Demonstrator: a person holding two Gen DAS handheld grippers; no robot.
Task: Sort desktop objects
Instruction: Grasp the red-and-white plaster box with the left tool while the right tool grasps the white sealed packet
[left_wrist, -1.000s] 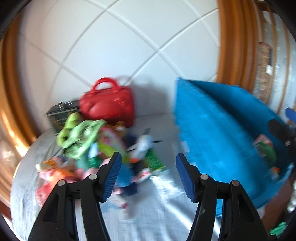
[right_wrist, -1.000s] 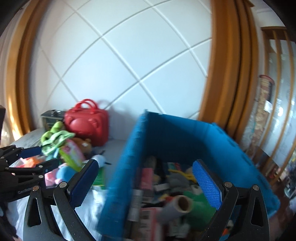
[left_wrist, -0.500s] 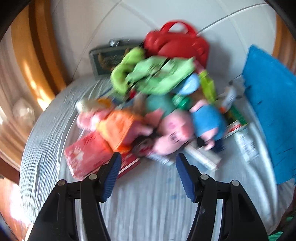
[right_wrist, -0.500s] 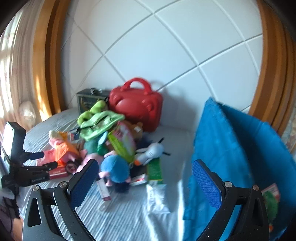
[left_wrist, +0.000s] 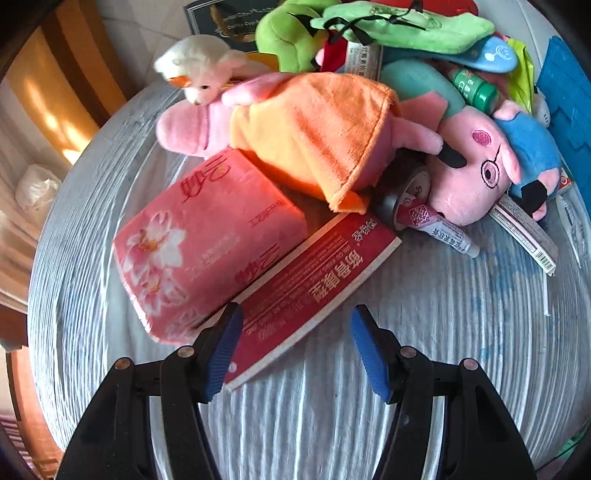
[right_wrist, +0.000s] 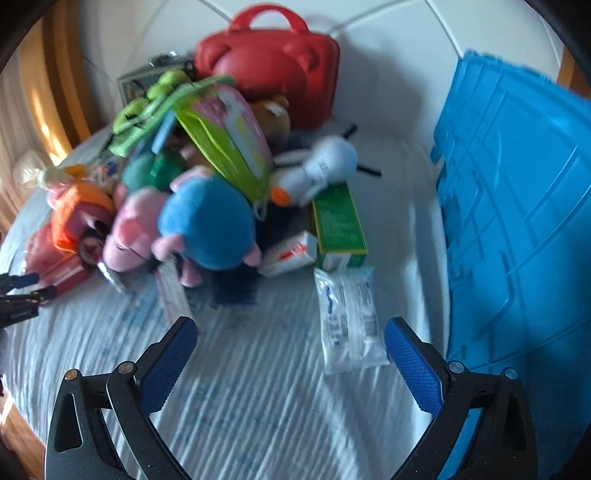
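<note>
We see the toy pile (left_wrist: 332, 129) steeply from above, close on its left; the right-wrist view sits farther back, sharing it (right_wrist: 192, 184).

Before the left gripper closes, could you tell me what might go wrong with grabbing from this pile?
The red box lies between the open left gripper's fingers, but the pink tissue pack rests on it and could slide off. The orange-dressed plush overlaps that pack, so pulling may drag the heap.

I see a ribbed grey-white cover (left_wrist: 424, 387) over the surface, a white quilted panel (right_wrist: 388, 48) behind it, an orange-brown wooden frame (left_wrist: 55, 85) alongside, and a white bag (left_wrist: 37, 188) beyond the edge.
</note>
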